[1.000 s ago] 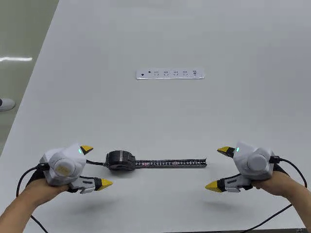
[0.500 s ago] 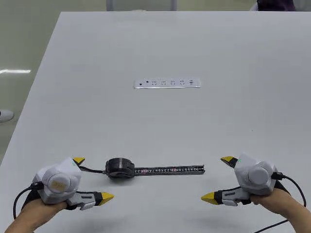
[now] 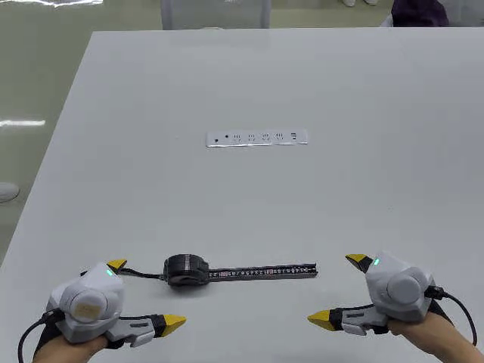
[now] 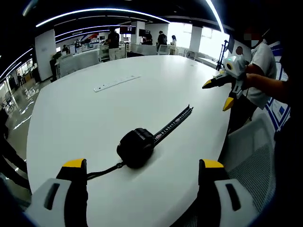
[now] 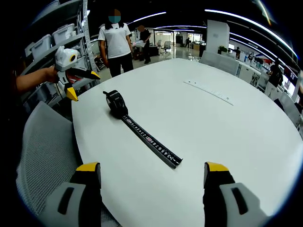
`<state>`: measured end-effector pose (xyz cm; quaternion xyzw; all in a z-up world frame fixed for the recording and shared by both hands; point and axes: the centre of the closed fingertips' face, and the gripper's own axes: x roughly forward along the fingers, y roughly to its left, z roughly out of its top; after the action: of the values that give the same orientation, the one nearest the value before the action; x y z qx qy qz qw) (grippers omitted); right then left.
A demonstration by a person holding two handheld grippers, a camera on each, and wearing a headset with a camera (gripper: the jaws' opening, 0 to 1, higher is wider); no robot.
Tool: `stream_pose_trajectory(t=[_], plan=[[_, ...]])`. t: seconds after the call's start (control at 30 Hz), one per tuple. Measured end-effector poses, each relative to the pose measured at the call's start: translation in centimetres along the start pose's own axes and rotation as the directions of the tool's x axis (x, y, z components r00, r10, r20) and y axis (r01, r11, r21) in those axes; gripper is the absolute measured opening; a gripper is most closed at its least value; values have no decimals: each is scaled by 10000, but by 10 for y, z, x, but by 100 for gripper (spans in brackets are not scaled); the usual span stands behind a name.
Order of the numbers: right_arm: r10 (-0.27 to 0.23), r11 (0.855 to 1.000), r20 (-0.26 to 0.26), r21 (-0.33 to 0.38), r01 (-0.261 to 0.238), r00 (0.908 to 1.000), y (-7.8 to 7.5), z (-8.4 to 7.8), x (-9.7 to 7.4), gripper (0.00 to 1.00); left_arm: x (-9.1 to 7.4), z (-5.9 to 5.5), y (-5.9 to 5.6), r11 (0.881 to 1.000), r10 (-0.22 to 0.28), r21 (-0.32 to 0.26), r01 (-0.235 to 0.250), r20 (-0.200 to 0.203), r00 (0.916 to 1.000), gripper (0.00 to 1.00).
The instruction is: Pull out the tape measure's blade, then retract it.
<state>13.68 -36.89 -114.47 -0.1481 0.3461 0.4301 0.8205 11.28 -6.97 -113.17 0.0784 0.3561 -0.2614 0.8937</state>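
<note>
A black tape measure (image 3: 186,269) lies on the white table near its front edge, its dark blade (image 3: 263,270) drawn out to the right and flat on the surface. A short wrist strap (image 3: 141,273) trails from the case to the left. My left gripper (image 3: 145,296) sits open just left of the case, touching nothing. In the left gripper view the tape measure (image 4: 136,147) rests between and beyond the yellow-tipped jaws. My right gripper (image 3: 339,290) stands open to the right of the blade's end. The right gripper view has the blade's hook end (image 5: 173,161) ahead of the jaws.
A white power strip (image 3: 257,138) lies flat across the middle of the table (image 3: 302,76). A grey mesh chair (image 5: 45,156) stands at the table's edge. People stand in the open office beyond.
Both grippers have drawn back toward the table's front edge and away from the tape measure. The tape measure and its blade lie as before; the head camera has tilted upward.
</note>
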Motion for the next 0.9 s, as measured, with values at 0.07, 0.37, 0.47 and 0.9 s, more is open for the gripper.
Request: stream_pose_trajectory(t=[0.07,0.37,0.47,0.9], plan=[[-78,10000,21,35,77,10000,3,3,-2,91,-1,0,-2,10000,14,-5,-14,13,10000,98],[-305,9992,37,266,304,9995,11,5,-3,92,-1,-1,-5,9985,231,-493,-225,107,9997,99],[-355,9985,169,411,348,9992,13,7,-3,92,-2,-1,-8,9977,321,-609,-307,213,9993,99],[-553,9954,479,809,513,9973,17,9,-6,93,-3,2,-10,9889,937,-1214,-858,614,9937,99]])
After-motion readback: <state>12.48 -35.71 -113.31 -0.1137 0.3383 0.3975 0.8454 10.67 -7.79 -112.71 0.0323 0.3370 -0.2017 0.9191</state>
